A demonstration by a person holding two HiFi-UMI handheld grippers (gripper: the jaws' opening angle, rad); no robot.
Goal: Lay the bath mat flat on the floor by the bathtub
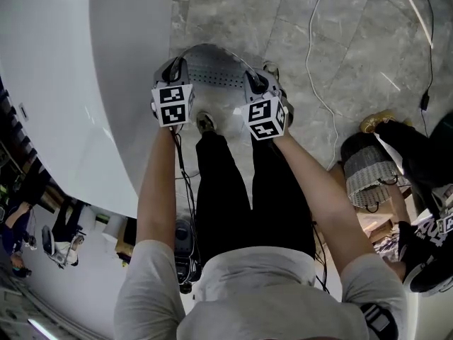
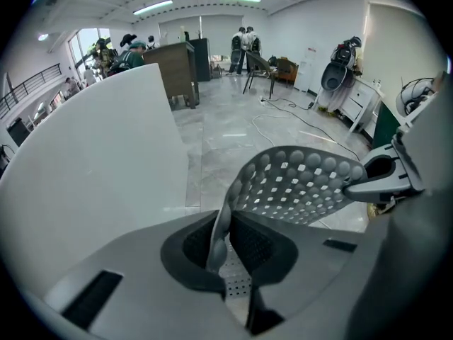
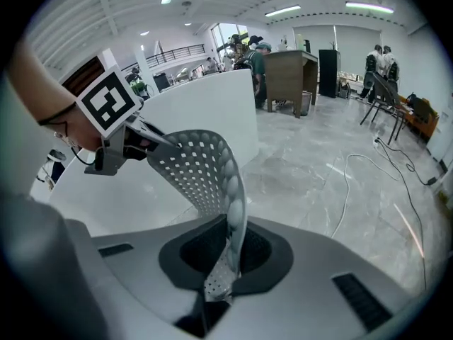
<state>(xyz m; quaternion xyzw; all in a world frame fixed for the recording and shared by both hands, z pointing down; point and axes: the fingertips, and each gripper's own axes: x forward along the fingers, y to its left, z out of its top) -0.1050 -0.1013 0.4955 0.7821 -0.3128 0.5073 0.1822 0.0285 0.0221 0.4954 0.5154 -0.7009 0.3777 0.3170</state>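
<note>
A grey perforated bath mat point(image 1: 216, 68) with a bumpy rim hangs between my two grippers, arched upward above the marble floor. My left gripper point(image 1: 172, 71) is shut on the mat's left edge, and my right gripper point(image 1: 260, 81) is shut on its right edge. In the left gripper view the mat point(image 2: 301, 183) rises from the jaws and curves over to the right gripper point(image 2: 386, 179). From the right gripper's camera the mat point(image 3: 202, 172) bends across toward the left gripper point(image 3: 117, 147). The white bathtub point(image 1: 85, 83) stands just to my left.
A white cable point(image 1: 315, 83) and a black cable point(image 1: 427, 62) trail over the floor to the right. A wicker basket point(image 1: 368, 168) and bags sit at the right. My shoes point(image 1: 205, 122) stand below the mat. People and a desk point(image 2: 177, 66) are far off.
</note>
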